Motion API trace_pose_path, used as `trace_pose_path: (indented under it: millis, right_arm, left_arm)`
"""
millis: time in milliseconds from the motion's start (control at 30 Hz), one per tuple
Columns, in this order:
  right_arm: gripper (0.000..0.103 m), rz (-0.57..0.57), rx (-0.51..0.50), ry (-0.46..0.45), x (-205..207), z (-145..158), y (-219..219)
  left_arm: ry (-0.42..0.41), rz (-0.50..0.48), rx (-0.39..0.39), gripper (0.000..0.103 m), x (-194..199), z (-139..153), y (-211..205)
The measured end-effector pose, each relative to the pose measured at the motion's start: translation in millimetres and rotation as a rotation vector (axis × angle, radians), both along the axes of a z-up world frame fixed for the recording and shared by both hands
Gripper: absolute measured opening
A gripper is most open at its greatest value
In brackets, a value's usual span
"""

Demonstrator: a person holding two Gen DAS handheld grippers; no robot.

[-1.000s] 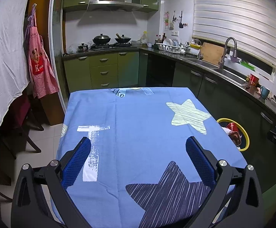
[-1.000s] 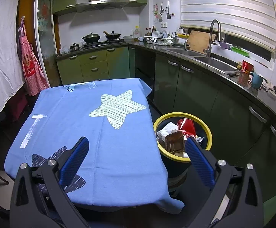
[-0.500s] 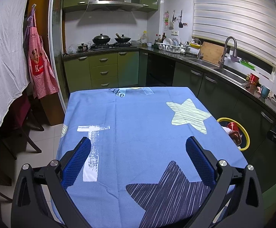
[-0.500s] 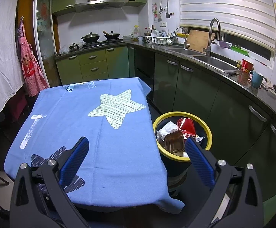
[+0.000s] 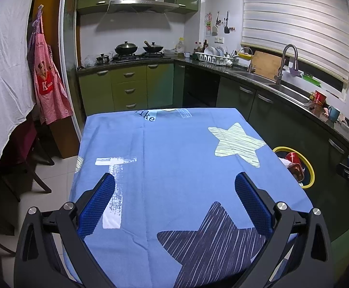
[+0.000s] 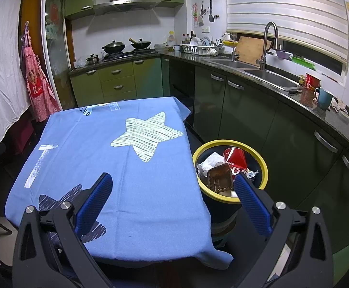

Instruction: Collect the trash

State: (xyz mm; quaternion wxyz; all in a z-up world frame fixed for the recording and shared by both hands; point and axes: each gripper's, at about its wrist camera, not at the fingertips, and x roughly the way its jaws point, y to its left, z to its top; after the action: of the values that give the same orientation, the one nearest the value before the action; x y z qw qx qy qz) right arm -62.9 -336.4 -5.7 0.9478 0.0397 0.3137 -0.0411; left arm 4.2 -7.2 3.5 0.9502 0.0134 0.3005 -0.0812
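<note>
Blue tablecloth (image 5: 179,158) lies bare ahead of and between the spread fingers of the left gripper (image 5: 174,199); no litter is visible on it in either view. Compared with the views 1.0 s and 0.5 s earlier, nothing on the cloth has moved and both grippers sit almost unchanged, with only a slight shift of framing. The right gripper (image 6: 173,196) is likewise spread wide and holds nothing. The yellow-rimmed trash bin (image 6: 263,165) stands beside the table, just beyond the right gripper's right finger, and already contains a red cup (image 6: 235,159), crumpled white paper (image 6: 209,162) and a brown plastic tray (image 6: 220,177). Judgement: collection appears complete or nearly so. The floor and the far side of the table are only partly visible, so stray litter there cannot be ruled out.
</note>
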Motion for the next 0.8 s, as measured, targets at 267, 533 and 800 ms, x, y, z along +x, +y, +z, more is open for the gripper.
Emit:
trace_pose_path:
  millis: [267,533,800]
  right_arm:
    - [0.097,0.0,0.0,0.006,0.5,-1.1,-0.2]
    - [0.097,0.001,0.002,0.008,1.3,-1.4,0.1]
    - [0.097,0.003,0.001,0.014,2.5,-3.7,1.8]
  left_arm:
    - [0.003,0.002,0.004,0.098,2.0,-1.1,2.1]
    - [0.004,0.006,0.008,0.099,3.5,-3.0,1.5]
    - [-0.007,0.016,0.01,0.098,3.0,-2.9,2.4]
